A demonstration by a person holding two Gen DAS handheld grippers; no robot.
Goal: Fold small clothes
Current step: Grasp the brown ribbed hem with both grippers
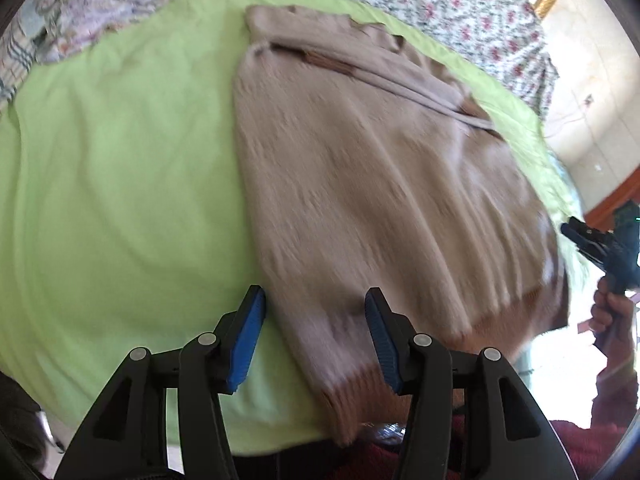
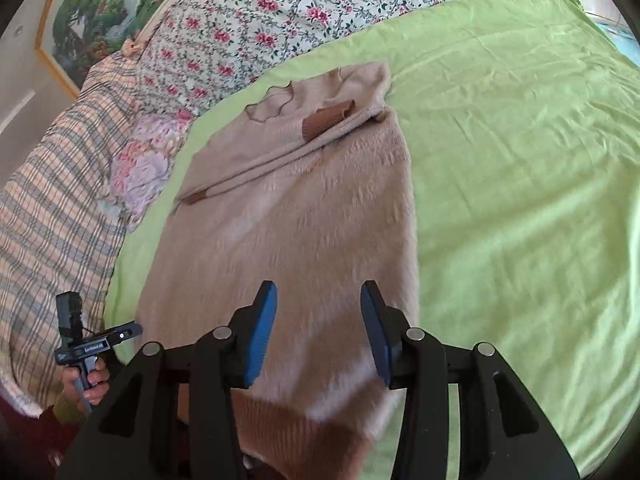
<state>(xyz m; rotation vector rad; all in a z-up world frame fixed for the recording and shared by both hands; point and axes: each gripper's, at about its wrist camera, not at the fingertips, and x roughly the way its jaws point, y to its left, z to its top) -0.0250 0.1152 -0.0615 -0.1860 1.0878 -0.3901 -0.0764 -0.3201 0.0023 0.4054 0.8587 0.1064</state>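
A fuzzy beige sweater (image 1: 360,168) with brown ribbed hem and cuffs lies flat on a green sheet (image 1: 120,184), sleeves folded across the chest, collar at the far end. It also shows in the right wrist view (image 2: 288,216). My left gripper (image 1: 316,308) is open and empty, hovering over the sweater's near hem corner. My right gripper (image 2: 318,304) is open and empty above the sweater's lower body. The right gripper also shows at the right edge of the left wrist view (image 1: 592,240), and the left gripper at lower left of the right wrist view (image 2: 96,340).
The green sheet (image 2: 520,184) covers a bed. A floral quilt (image 2: 320,8) and a plaid blanket (image 2: 48,208) are bunched along the far side. A framed picture (image 2: 100,8) hangs on the wall. The sweater's brown hem (image 2: 296,432) reaches the near bed edge.
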